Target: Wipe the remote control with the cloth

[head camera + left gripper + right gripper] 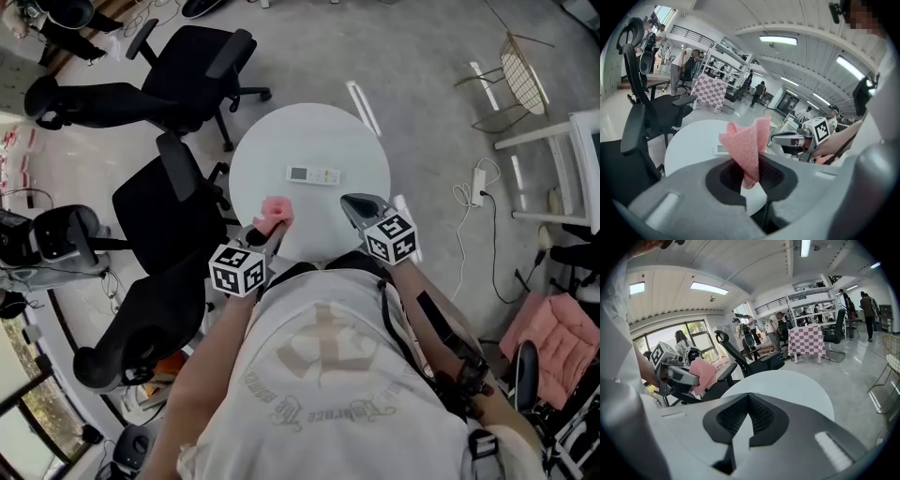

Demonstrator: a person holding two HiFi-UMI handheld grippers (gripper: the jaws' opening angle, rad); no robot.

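We hold the left tongs (751, 178) closed on the pink cloth (746, 143). Their jaws pinch its lower corner, and the rest stands up ahead of the tips in a loose, crumpled fold. The right tongs (748, 408) have their jaws pressed together with nothing between them.

Both tongs hang over the near edge of the round white table (352, 141), side by side and a little apart. Both point away from us and tilt downward.

The remote control (314, 174) lies flat on the table ahead of both tongs, roughly between the lines they point along. Neither the tongs nor the cloth touch it. Its long side runs across our view from the head. From the left tongs we see it only as a pale sliver just past the cloth's left edge.

A black office chair (159, 202) stands just to the left of the left tongs, beside the table. A second black chair (192, 66) sits farther off beyond it.
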